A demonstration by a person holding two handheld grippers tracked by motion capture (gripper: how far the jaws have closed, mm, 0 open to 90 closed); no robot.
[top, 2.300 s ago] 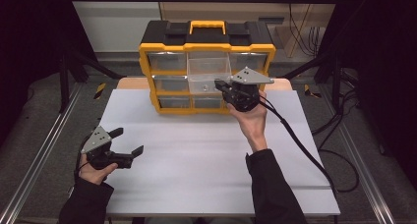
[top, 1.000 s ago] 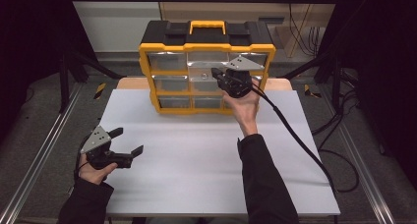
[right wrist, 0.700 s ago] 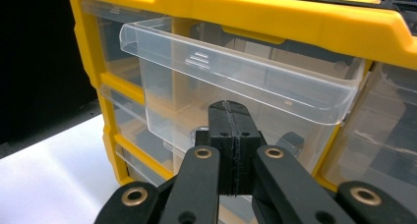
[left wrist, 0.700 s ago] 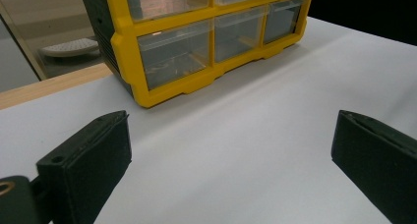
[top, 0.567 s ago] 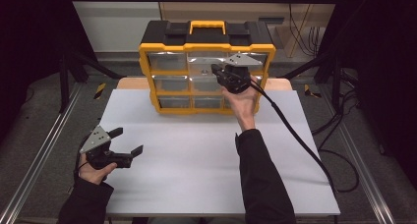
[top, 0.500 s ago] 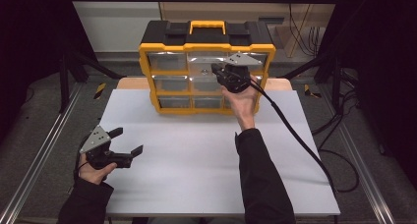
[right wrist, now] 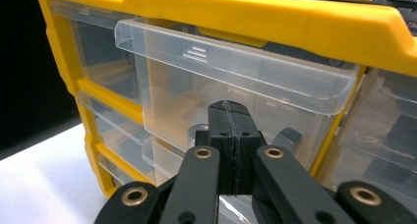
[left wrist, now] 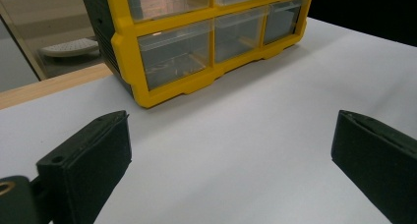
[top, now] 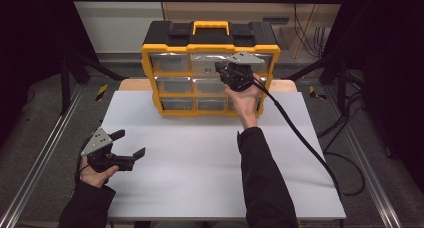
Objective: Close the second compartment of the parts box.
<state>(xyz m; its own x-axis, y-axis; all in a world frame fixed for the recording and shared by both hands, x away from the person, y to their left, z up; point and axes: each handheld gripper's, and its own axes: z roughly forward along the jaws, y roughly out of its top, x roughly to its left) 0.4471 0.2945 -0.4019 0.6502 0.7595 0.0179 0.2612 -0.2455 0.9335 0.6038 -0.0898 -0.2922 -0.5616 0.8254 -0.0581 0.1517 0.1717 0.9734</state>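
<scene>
A yellow and black organizer (top: 210, 40) with clear drawers stands at the back middle of the white table. My right gripper (top: 220, 67) is raised in front of its top row and is shut with nothing between its jaws. In the right gripper view the joined jaw tips (right wrist: 231, 106) sit just under the handle lip of the top middle drawer (right wrist: 221, 86), which seems to stand slightly forward of its neighbours. My left gripper (top: 131, 143) rests low near the table's left front and is open and empty. In its own view the left gripper (left wrist: 228, 130) looks toward the organizer's (left wrist: 147, 86) lower corner.
The white tabletop (top: 200, 153) stretches between the organizer and the person. A black cable (top: 300, 138) trails from the right gripper across the table's right side. Metal rails (top: 35, 168) run along both sides, and a wooden strip (top: 132, 84) shows behind the white sheet.
The right gripper has risen from the organizer's middle row to its top row and moved closer to the drawer fronts. The left gripper has stayed where it was.
</scene>
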